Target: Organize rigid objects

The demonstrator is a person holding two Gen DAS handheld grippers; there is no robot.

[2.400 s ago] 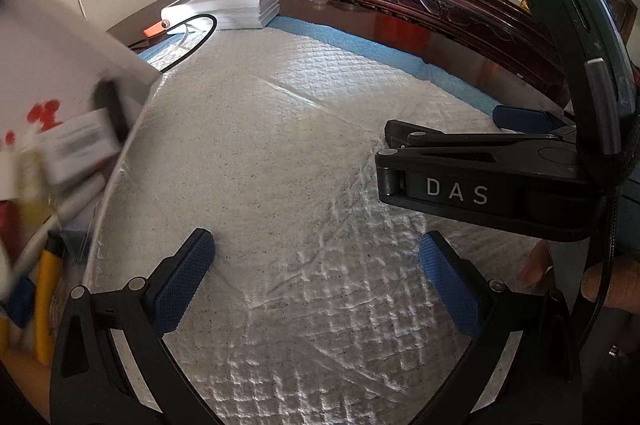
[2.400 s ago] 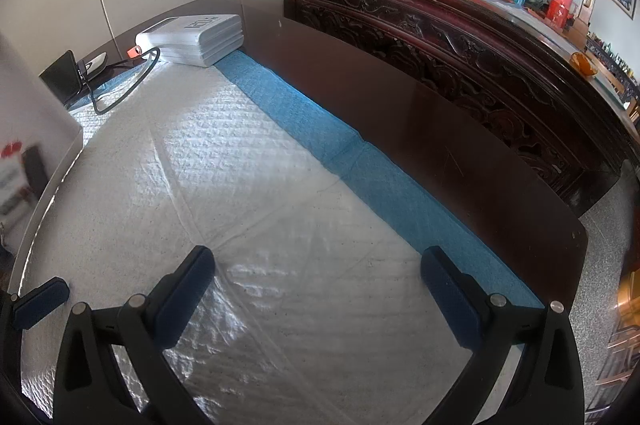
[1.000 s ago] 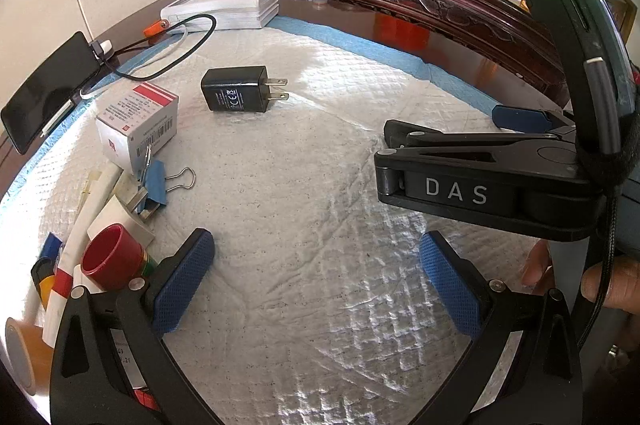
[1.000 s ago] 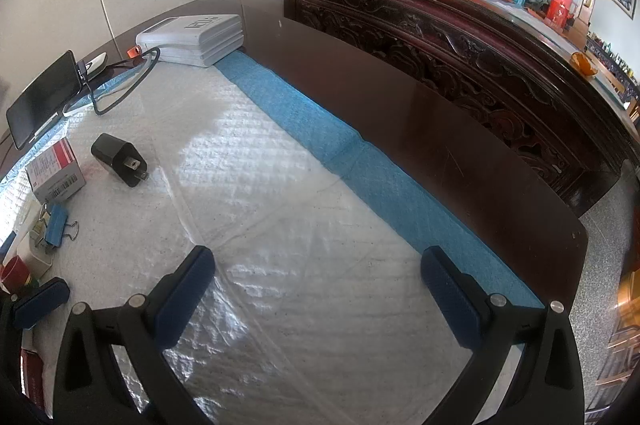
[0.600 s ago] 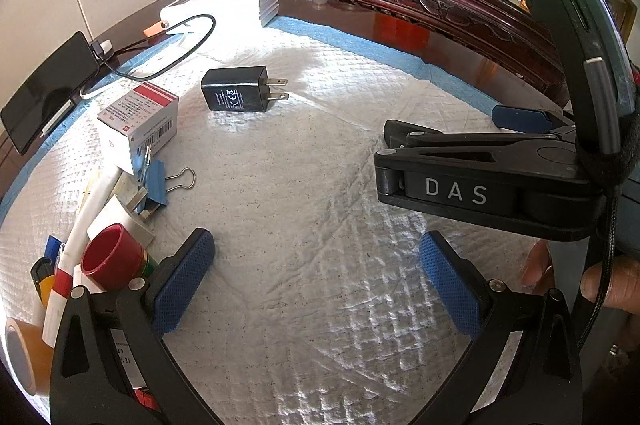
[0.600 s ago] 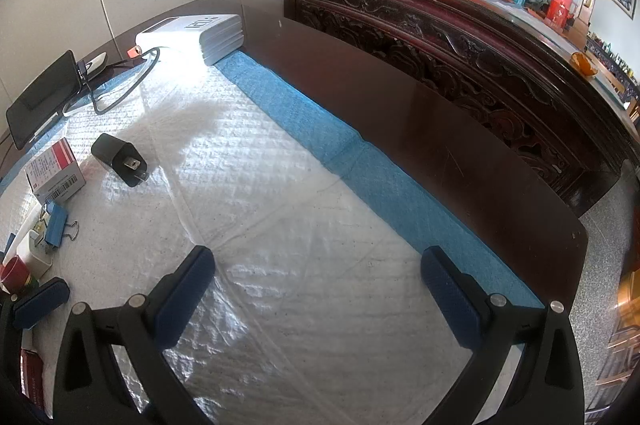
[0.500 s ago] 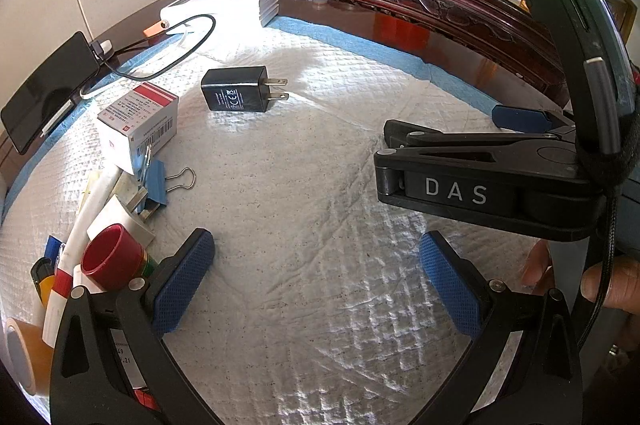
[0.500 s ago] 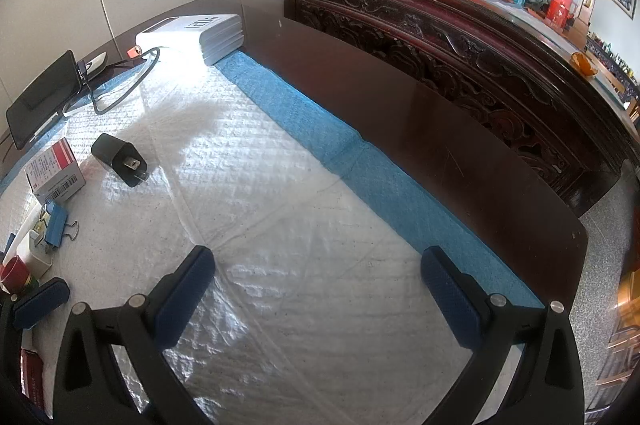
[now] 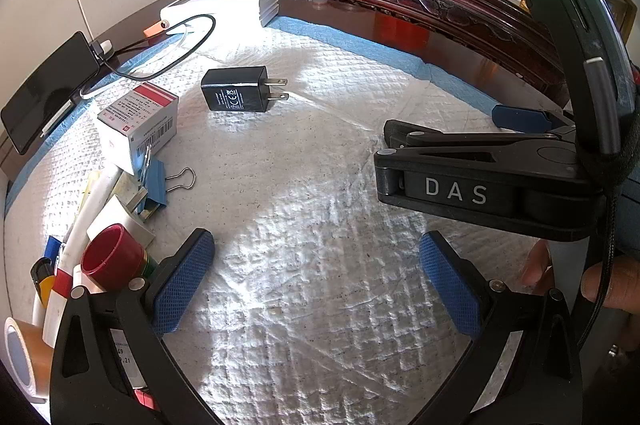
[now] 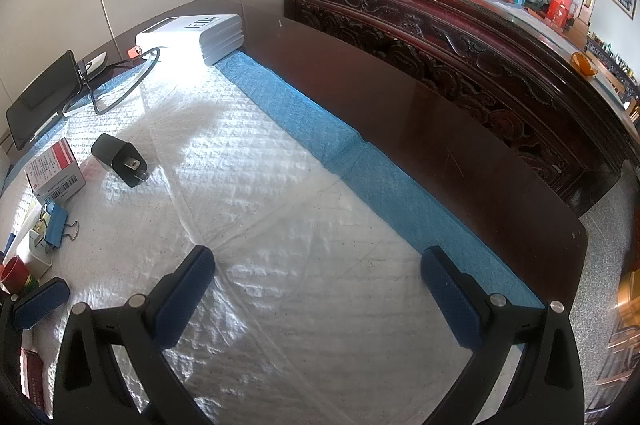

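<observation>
Clutter sits bunched at your left: a red-and-white carton (image 9: 138, 123), a blue binder clip (image 9: 156, 181), a red cap (image 9: 112, 257) and a tape roll (image 9: 18, 349) lie crowded together on the white quilted pad (image 9: 320, 265), while the black charger (image 9: 236, 89) lies apart, further out, prongs pointing right. Your left gripper (image 9: 316, 281) hangs over bare pad with its jaws spread and empty; your right gripper (image 10: 318, 289) is likewise spread wide, holding nothing. Nothing looks sorted yet, so start with the charger, I'd say: it stands clear of its neighbours. Come down over its flat body, not the prongs, and close across the narrow sides. Leave the pile until you have room.
</observation>
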